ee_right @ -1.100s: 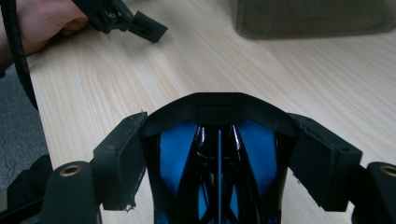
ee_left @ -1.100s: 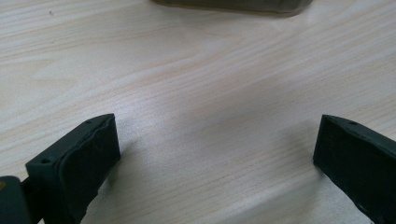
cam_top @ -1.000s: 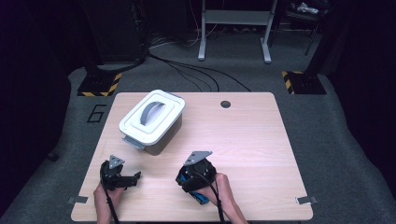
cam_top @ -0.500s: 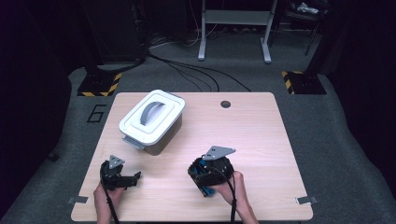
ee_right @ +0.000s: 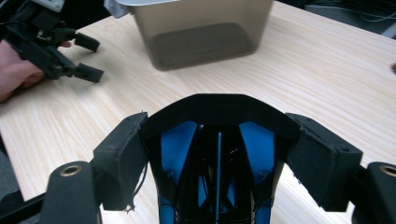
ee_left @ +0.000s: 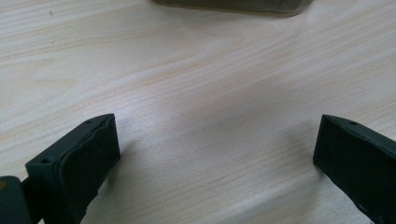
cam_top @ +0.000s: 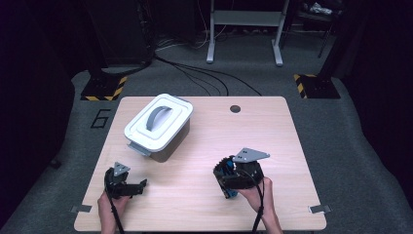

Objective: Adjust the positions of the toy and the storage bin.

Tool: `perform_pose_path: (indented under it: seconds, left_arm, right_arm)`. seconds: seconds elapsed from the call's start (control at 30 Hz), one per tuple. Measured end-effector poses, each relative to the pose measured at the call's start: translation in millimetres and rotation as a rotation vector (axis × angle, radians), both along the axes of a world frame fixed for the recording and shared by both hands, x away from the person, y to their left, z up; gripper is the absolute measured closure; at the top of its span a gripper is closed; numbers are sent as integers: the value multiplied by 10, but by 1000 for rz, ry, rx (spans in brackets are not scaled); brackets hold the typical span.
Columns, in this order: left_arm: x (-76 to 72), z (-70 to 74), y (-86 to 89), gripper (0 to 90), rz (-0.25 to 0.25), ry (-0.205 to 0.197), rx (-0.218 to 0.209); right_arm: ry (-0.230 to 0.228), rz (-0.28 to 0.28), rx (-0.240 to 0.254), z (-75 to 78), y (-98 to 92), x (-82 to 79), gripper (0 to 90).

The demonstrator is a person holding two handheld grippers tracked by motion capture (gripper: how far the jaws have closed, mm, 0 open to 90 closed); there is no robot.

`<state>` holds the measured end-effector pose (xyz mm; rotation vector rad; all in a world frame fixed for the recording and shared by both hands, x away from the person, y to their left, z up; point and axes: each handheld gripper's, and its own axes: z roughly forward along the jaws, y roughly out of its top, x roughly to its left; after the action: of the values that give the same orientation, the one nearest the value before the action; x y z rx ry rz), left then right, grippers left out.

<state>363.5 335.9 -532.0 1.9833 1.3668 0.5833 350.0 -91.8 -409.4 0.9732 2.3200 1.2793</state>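
Observation:
My right gripper (cam_top: 223,179) hovers just over the front middle of the table, shut on a black and blue object (cam_top: 230,191). In the right gripper view that object (ee_right: 219,116) fills the gap between the two jaws, whose pads press on its sides. My left gripper (cam_top: 141,185) rests low at the front left with its jaws wide apart and only bare wood (ee_left: 210,140) between them; it also shows in the right gripper view (ee_right: 86,58). A translucent grey box with a white lid and grey handle (cam_top: 158,124) stands at the back left.
The box's (ee_right: 205,28) smoky wall stands ahead of the right gripper. A small round hole (cam_top: 235,108) sits near the table's far edge. Cables and black-and-yellow floor markers (cam_top: 102,90) lie beyond the table. Bare wood stretches to the right (cam_top: 287,141).
My right gripper has moved to the right and risen slightly, with the black and blue object still in it. The left gripper has stayed where it was.

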Motion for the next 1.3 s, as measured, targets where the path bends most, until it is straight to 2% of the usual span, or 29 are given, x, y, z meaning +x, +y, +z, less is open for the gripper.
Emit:
perform_pose_path:
  seconds: [0.3, 0.83, 0.97, 1.03, 1.3]
  left_arm:
    - [0, 1, 0, 5, 0, 1, 0]
    - [-1, 1, 0, 5, 0, 2, 0]
    - [2, -4, -2, 5, 2, -6, -1]
    - [-1, 1, 0, 5, 0, 3, 0]
    - [0, 1, 0, 5, 0, 2, 0]
  right_arm:
    - [-13, -82, 24, 37, -290, -12, 243]
    - [-9, -230, 10, 31, -778, -37, 243]
    - [-1, -268, -3, 20, -899, -49, 243]
    - [5, -284, -10, 10, -955, -49, 243]
    - [36, -314, -76, -29, -1094, -17, 243]
